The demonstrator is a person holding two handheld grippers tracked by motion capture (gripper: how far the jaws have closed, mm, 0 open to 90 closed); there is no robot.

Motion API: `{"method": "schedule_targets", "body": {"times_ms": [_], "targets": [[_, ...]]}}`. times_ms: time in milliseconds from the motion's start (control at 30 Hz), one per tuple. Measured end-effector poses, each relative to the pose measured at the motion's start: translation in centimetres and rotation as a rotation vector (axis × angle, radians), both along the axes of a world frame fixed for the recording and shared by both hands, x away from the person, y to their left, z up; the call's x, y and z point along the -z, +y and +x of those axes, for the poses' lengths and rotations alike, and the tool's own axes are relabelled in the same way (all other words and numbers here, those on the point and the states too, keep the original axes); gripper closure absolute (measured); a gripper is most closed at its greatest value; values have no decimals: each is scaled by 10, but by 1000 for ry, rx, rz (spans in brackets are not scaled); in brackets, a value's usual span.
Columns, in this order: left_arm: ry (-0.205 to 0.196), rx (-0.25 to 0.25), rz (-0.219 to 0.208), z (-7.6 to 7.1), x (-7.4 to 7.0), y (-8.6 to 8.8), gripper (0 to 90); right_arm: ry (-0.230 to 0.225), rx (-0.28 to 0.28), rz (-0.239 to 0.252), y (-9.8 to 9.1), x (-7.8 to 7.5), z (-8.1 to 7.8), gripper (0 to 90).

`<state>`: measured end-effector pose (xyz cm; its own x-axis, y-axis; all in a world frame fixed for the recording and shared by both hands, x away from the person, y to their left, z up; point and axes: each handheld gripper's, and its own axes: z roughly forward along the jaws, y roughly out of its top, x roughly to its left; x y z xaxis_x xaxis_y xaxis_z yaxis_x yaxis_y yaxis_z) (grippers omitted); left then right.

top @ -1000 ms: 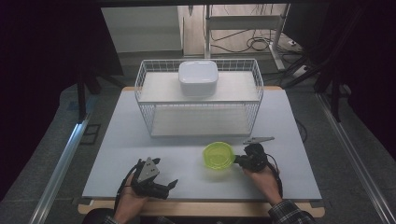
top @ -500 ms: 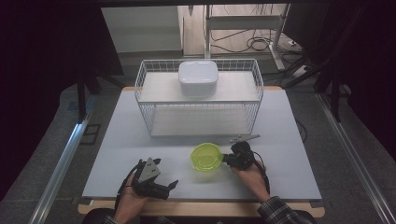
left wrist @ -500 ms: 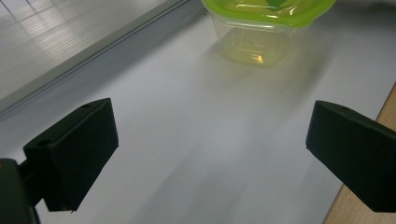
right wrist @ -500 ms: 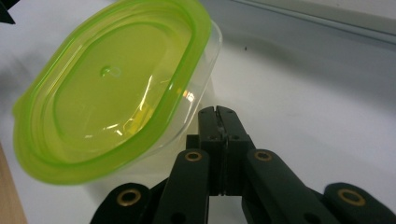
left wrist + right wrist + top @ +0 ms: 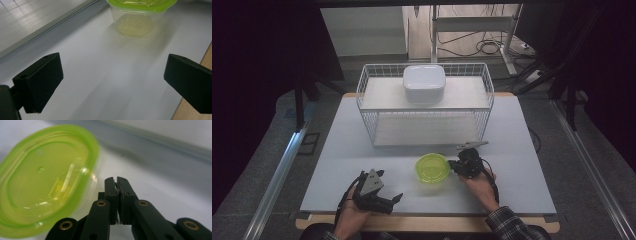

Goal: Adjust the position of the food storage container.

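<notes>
The right tool (image 5: 460, 165) lies just beside the right side of a small clear plastic container with a lime-green lid (image 5: 432, 168), its jaws pressed together with nothing between them, as the right gripper view (image 5: 116, 181) shows. The container stands on the tabletop (image 5: 337, 150) near the front edge, just in front of the white wire basket (image 5: 367, 112). The left tool (image 5: 388, 199) rests low at the front left, well apart from the container, jaws spread wide and empty.

Judging from this, the closed tool looks set to nudge the container sideways. The main risk is that a light, probably empty container slides unevenly or spins off the narrow jaw tips, since they meet it off-centre near the rim. A push high on the lid could tip it. Pushed too far left, it would run into the open left tool; pushed back, it would knock the basket.

The tabletop is a smooth pale grey-white sheet on a wooden board, slick enough for easy sliding. On top of the basket sits a white lidded box (image 5: 424, 82). Around it the room is dim: grey floor, dark curtains, a metal rack (image 5: 472, 30) with cables behind.
</notes>
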<state>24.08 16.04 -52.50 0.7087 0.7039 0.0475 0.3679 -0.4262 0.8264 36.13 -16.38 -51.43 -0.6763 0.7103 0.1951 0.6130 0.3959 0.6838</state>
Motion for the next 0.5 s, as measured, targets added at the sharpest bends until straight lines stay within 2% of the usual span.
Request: {"method": "schedule_targets", "body": {"times_ms": [67,167,200,233,267,333,367,400,433,467,500], "targets": [[1,-1,-1,0,0,0,19,-25,9,-17,-4,-4,-1,834],[5,-4,-3,0,-1,1,20,-35,11,-32,-9,-10,-2,798],[7,-5,-5,0,-1,2,20,-47,10,-46,-11,-12,-3,775],[7,-5,-6,0,-2,2,21,-81,3,-83,-16,-17,-7,713],[8,-6,-7,-1,-2,3,21,-81,3,-83,-16,-17,-7,713],[15,-8,-14,-1,-3,4,23,-104,4,-96,-23,-21,-11,638],[17,-8,-18,-1,-4,5,25,-107,17,-90,-30,-24,-15,536],[20,-10,-21,-1,-4,6,25,-107,17,-90,-30,-24,-15,536],[21,-12,-21,-1,-4,6,26,-117,24,-84,-37,-26,-18,448],[21,-16,-20,-2,-4,7,26,-117,24,-84,-37,-26,-18,448],[21,-21,-22,-2,-5,8,25,-123,24,-58,-44,-28,-23,356]]}}
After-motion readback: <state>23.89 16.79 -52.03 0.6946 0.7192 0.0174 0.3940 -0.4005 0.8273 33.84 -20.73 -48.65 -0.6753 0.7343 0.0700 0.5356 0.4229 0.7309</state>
